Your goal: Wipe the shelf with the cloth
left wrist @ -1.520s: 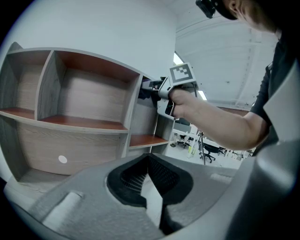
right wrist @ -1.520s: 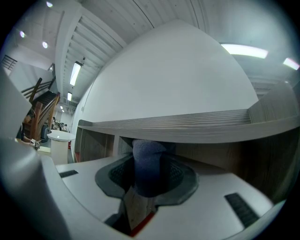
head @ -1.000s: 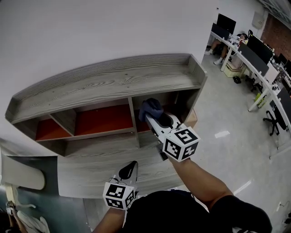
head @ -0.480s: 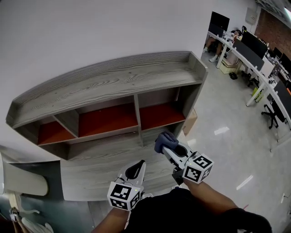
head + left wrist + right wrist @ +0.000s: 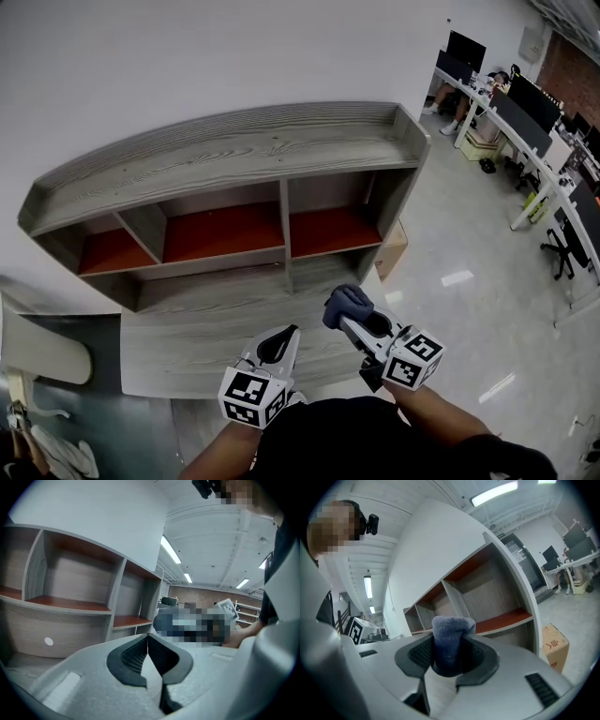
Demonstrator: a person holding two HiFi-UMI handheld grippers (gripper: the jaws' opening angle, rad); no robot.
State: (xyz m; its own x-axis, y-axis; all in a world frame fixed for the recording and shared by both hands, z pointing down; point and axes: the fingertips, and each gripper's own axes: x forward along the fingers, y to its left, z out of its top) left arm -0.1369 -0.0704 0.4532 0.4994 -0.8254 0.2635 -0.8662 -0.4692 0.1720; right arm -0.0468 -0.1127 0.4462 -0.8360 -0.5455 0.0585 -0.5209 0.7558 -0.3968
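Cloth (image 5: 346, 305), blue, clamped in the right claw (image 5: 447, 656); 1 s earlier it was at the right compartment of the shelf (image 5: 234, 164), and now it is drawn back clear of it. Left claw (image 5: 148, 641) is closed and empty, held low beside the right, both pointing toward the shelf.

Only a bunched end of the cloth (image 5: 346, 305) is seen; the rest is buried between the jaws of the right hand-held gripper (image 5: 352, 319). The near edge of the shelf (image 5: 225, 155) is covered by the person's body. A cardboard box (image 5: 392, 251) is half hidden behind the shelf's right side, and its print cannot be read. The desks (image 5: 525, 131) at the far right are cut off by the picture's edge.
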